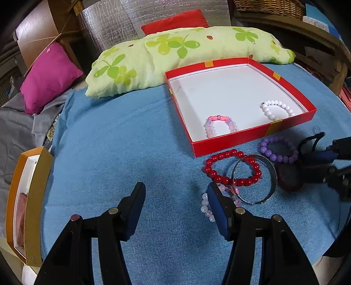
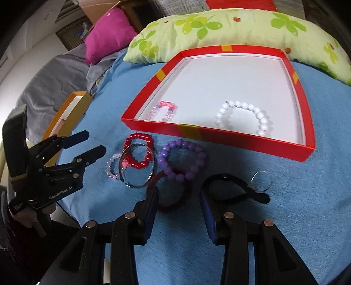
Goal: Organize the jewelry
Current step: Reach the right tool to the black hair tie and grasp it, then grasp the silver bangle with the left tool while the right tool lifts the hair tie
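Long green clover-print pillow (image 1: 186, 54) lying across the far side of a blue blanket (image 1: 122, 149). Behind it, a red cushion (image 1: 175, 20) against silver foil sheeting (image 1: 122, 19). At the left, a pink cushion (image 1: 49, 76) above grey cloth (image 1: 15, 129). Wicker basket (image 1: 269, 6) at upper right.

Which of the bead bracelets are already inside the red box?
Two: the white bead bracelet and the pink bead bracelet lie in the red box. The red and purple ones lie outside on the blue cloth.
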